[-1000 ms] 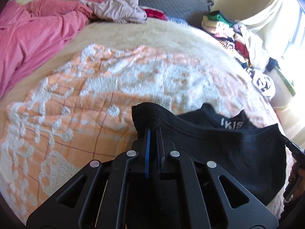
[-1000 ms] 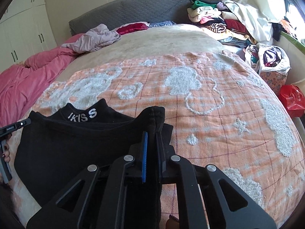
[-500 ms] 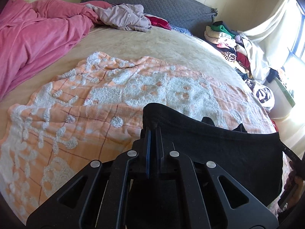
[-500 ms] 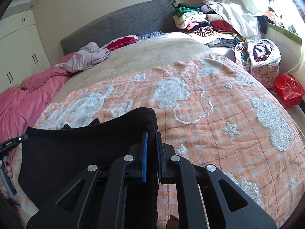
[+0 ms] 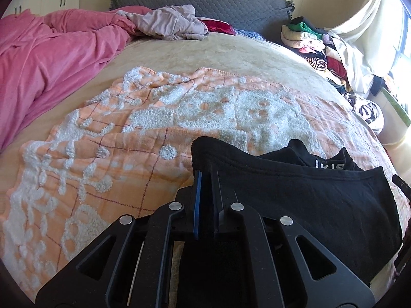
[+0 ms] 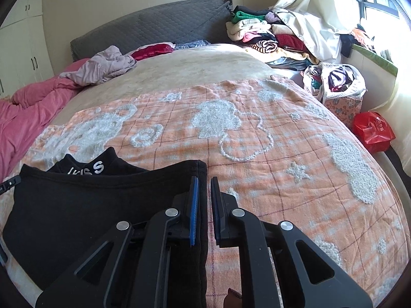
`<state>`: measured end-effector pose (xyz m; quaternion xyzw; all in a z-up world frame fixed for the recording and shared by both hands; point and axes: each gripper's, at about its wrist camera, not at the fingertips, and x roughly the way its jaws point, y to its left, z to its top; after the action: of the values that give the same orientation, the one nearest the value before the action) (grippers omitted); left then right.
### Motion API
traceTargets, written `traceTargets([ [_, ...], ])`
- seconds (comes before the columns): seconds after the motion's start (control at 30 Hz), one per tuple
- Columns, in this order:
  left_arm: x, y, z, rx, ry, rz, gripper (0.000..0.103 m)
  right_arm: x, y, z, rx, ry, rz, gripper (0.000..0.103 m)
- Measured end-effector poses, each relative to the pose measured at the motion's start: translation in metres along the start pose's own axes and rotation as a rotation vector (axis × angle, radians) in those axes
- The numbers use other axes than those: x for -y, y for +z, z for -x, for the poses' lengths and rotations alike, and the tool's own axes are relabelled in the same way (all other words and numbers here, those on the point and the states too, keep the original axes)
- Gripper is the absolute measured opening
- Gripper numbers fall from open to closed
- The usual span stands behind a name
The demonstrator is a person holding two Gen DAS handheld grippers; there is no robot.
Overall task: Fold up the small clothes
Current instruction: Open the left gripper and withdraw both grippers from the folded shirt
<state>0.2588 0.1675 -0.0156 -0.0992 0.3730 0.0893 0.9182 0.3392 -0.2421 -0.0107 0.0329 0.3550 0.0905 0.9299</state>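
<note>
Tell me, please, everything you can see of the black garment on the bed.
The black garment is soft, matte knit, with white lettering on a band at its far side. It lies folded over on the orange blanket, its near hem stretched between the left gripper and right gripper, whose fingers stand slightly apart around each corner.

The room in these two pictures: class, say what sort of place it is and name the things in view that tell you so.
Most likely a home bedroom. A wide bed with a padded grey headboard fills the view, a pink duvet lies rumpled on it, and a pile of clothes sits beside the bed.
</note>
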Motion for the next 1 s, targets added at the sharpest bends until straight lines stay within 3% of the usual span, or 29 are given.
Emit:
traceTargets([
  [0.13,0.003,-0.005,0.016,0.032,0.003,0.005,0.008,-0.009,-0.003,0.01,0.013,0.001,0.015,0.029],
  [0.33,0.027,-0.016,0.038,0.057,-0.039,-0.04,0.023,-0.039,-0.01,0.031,0.04,0.017,0.119,0.038],
  [0.47,0.05,-0.025,0.047,0.065,-0.062,-0.115,0.035,-0.06,-0.02,0.04,0.03,0.042,0.201,0.038],
  [0.57,0.064,-0.032,0.046,0.027,-0.084,-0.163,0.05,-0.07,-0.028,0.044,-0.001,0.081,0.227,0.038],
  [0.7,0.078,-0.046,0.041,-0.019,-0.063,-0.234,0.058,-0.076,-0.04,0.047,-0.043,0.107,0.23,0.043],
  [0.87,0.077,-0.067,0.03,-0.12,-0.074,-0.236,0.06,-0.073,-0.052,0.051,-0.099,0.133,0.171,0.052],
  [1.0,0.07,-0.075,0.032,-0.132,-0.103,-0.207,0.06,-0.074,-0.058,0.055,-0.111,0.137,0.161,0.055],
])
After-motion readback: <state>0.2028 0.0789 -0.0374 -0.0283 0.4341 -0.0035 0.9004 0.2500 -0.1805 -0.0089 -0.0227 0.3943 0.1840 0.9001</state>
